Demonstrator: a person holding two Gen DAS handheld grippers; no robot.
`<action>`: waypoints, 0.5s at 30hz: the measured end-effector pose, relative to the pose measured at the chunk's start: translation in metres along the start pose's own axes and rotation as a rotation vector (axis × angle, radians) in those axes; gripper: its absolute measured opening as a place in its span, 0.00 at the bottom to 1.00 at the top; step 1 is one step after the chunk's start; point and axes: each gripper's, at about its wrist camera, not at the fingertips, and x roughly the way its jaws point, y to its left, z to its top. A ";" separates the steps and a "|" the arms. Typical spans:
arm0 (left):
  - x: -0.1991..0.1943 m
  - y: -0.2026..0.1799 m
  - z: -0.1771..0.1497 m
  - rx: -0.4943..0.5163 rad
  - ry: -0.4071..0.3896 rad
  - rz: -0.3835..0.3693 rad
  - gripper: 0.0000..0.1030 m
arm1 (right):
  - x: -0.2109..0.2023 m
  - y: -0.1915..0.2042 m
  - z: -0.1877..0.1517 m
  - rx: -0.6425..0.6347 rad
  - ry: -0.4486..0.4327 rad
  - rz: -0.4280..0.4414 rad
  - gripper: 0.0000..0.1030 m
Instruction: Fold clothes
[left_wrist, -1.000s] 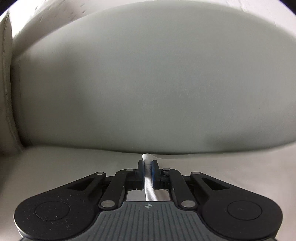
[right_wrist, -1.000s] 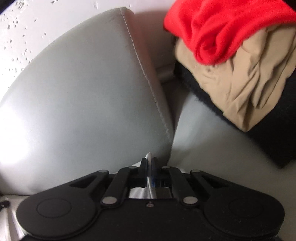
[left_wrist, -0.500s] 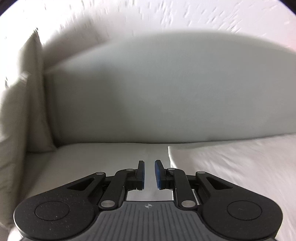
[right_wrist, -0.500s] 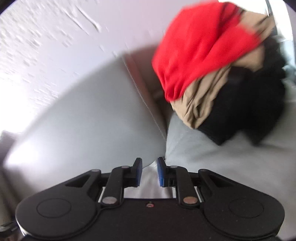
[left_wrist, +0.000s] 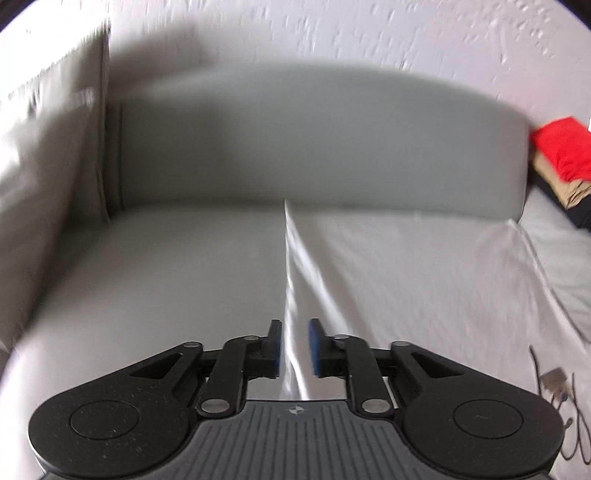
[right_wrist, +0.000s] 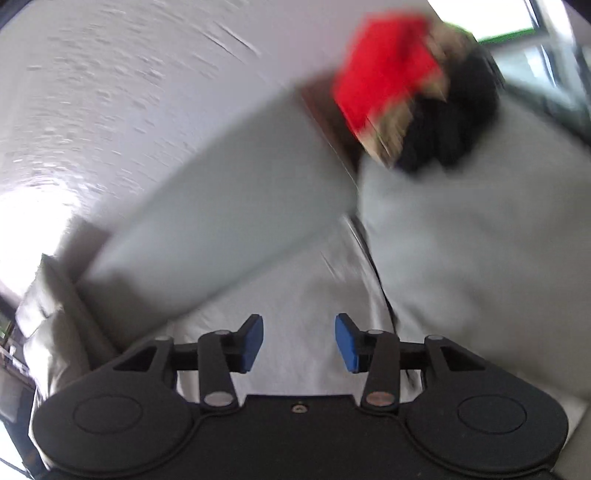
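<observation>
A white cloth (left_wrist: 406, 277) lies spread on the grey sofa seat, its left edge running as a raised crease toward my left gripper (left_wrist: 295, 345). That gripper's jaws stand slightly apart and are closing; the crease shows in the gap, and the pads do not press on it. In the right wrist view the same cloth (right_wrist: 295, 295) lies under my right gripper (right_wrist: 299, 341). Its jaws are opening, with nothing between the blue pads. Both views are blurred by motion.
A heap of clothes, red (right_wrist: 384, 74) over tan and black, sits on the sofa's far right, and the red cloth (left_wrist: 565, 155) also shows in the left wrist view. The grey backrest (left_wrist: 314, 140) and a side cushion (left_wrist: 48, 166) bound the seat. A cable (left_wrist: 554, 387) lies near right.
Both grippers were shut on the white cloth's edge; their jaws have since parted and let it go. Both have pulled back and upward, so more of the sofa and cloth shows.
</observation>
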 end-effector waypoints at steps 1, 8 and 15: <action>0.013 -0.001 -0.005 -0.024 0.023 -0.007 0.04 | 0.013 -0.009 -0.005 0.026 0.017 -0.023 0.39; 0.082 -0.020 -0.002 -0.109 0.007 0.010 0.04 | 0.113 -0.033 -0.010 0.031 0.071 -0.044 0.08; 0.121 -0.005 -0.007 -0.076 0.123 0.372 0.04 | 0.140 -0.028 -0.024 -0.161 0.005 -0.413 0.00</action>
